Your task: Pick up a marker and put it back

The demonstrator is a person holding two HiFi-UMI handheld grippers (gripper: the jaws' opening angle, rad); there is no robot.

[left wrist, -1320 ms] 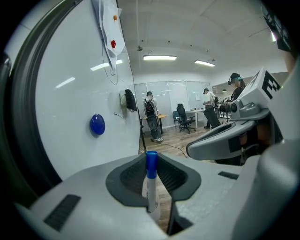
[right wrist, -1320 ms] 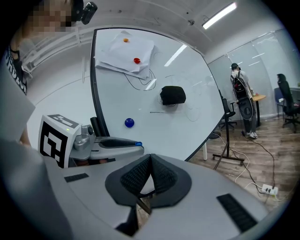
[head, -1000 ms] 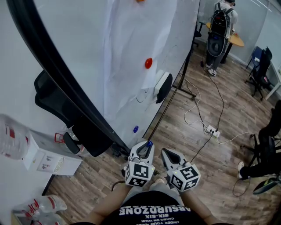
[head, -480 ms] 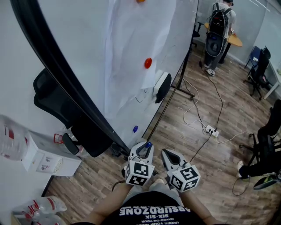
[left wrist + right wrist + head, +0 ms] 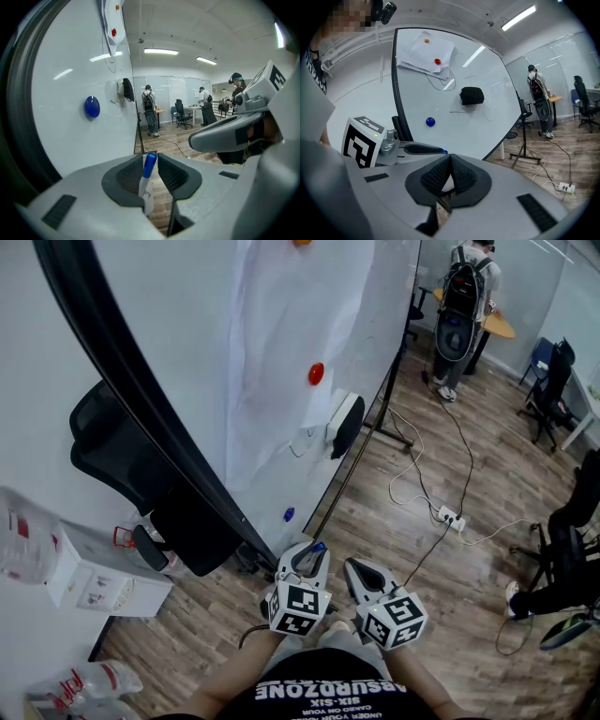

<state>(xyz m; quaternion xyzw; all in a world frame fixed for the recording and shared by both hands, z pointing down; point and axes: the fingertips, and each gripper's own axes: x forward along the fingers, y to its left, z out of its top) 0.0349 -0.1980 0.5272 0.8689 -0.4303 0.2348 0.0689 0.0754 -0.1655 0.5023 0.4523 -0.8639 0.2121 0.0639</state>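
Observation:
A white marker with a blue cap (image 5: 146,180) lies between the jaws of my left gripper (image 5: 150,158), cap pointing forward. It leans on the left pad, and a thin gap shows at the right pad. These jaws have just been opening, with the marker still between them. In the head view the blue cap (image 5: 319,547) pokes out of the left gripper (image 5: 313,555), low in the middle and near the whiteboard's (image 5: 281,352) bottom corner. My right gripper (image 5: 355,567) sits beside it, its pads (image 5: 461,173) closed together on nothing.
On the whiteboard are a black eraser (image 5: 349,425), a red magnet (image 5: 317,373) and a blue magnet (image 5: 289,515). A black office chair (image 5: 141,474) stands at the left. A cable and power strip (image 5: 453,518) lie on the wooden floor. A person with a backpack (image 5: 466,306) stands far back.

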